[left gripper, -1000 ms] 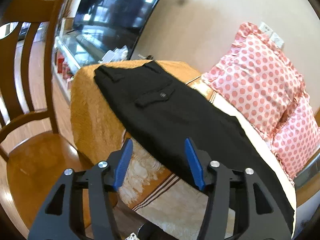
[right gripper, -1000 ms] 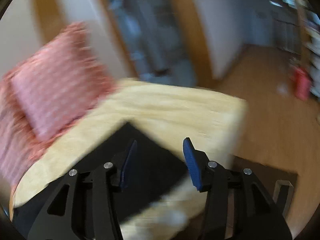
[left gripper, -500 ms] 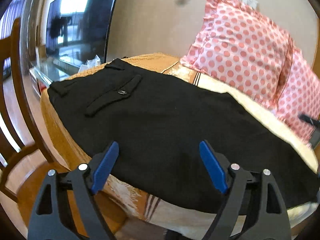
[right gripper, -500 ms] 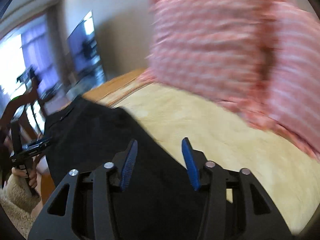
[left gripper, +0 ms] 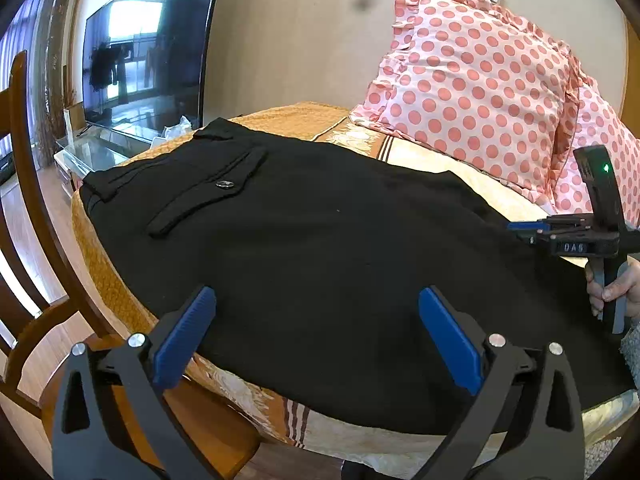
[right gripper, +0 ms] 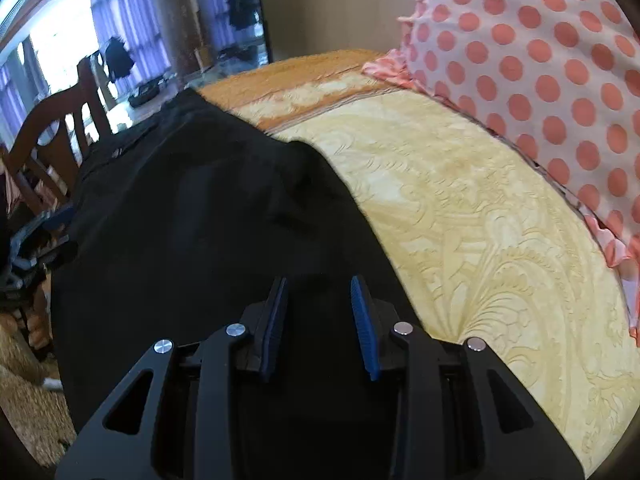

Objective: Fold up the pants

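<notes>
The black woven pants [left gripper: 320,240] lie spread flat across a bed covered with a cream and orange patterned bedspread [right gripper: 480,208], the waistband end toward the far left corner of the bed and the leg end running off toward the near right. A buttoned flap pocket [left gripper: 212,196] faces up near the waistband, and the near edge of the fabric hangs just over the side of the bed. The left hand-held gripper [left gripper: 320,336] hovers at that near edge with its blue-padded fingers [left gripper: 184,340] spread wide, nothing between them, the cloth lying beyond and under the gap. The right hand-held gripper [right gripper: 320,320] is over the leg part of the pants, its two blue pads [right gripper: 362,324] apart with a moderate gap and holding nothing; whether the tips touch the fabric cannot be told. In the left wrist view this right gripper [left gripper: 524,230] shows from the side at the far right edge of the pants, held by a bare hand [left gripper: 612,288]. Behind the pants, two pink pillows with coral polka dots and ruffled edges [left gripper: 472,92] lean against the beige wall. A brown wooden chair [left gripper: 32,240] stands just beside the bed on the left, and a large dark television screen [left gripper: 144,52] sits on a glass stand beyond it.
</notes>
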Available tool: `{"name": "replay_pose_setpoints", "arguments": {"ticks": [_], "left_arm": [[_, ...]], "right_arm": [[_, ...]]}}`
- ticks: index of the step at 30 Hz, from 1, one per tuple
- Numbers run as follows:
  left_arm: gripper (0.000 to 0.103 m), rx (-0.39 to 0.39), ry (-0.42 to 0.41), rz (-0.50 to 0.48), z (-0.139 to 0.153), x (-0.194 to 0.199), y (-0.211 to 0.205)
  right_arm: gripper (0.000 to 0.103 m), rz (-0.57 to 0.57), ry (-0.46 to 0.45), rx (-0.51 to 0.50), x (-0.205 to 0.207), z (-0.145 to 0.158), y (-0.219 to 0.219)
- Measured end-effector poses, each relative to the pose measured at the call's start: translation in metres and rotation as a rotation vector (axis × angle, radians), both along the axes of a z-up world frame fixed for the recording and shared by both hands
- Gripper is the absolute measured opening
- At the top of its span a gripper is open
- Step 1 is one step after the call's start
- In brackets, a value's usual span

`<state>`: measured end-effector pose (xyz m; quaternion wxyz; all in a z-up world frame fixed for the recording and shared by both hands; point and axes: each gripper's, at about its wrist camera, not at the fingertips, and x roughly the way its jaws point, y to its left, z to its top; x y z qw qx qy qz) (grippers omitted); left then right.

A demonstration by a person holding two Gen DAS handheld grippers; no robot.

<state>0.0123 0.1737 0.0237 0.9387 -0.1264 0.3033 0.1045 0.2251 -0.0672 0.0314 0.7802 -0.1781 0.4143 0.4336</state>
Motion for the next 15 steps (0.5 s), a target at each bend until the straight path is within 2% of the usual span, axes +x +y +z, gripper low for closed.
{"name": "replay_pose_setpoints", "arguments": {"ticks": [4,6,7,10,15], "left_arm": [[0.101,-0.006,-0.001,0.002,0.000,0.001,0.000],[0.101,-0.011,-0.002,0.002,0.000,0.001,0.001],[0.101,-0.013,-0.002,0.003,0.000,0.002,0.001],[0.101,-0.014,-0.002,0.004,0.000,0.001,0.001],[0.101,-0.014,0.002,0.007,0.000,0.001,0.002]], "right_arm": [[0.035,0.000,0.044,0.029,0.001,0.003,-0.003],[0.022,0.036,0.033,0.022,-0.006,0.005,-0.002],[0.012,0.049,0.020,0.015,-0.009,0.005,-0.001],[0.003,0.046,-0.038,-0.015,-0.015,0.008,0.005],[0.002,-0.062,-0.206,-0.031,-0.008,0.023,0.009]]}}
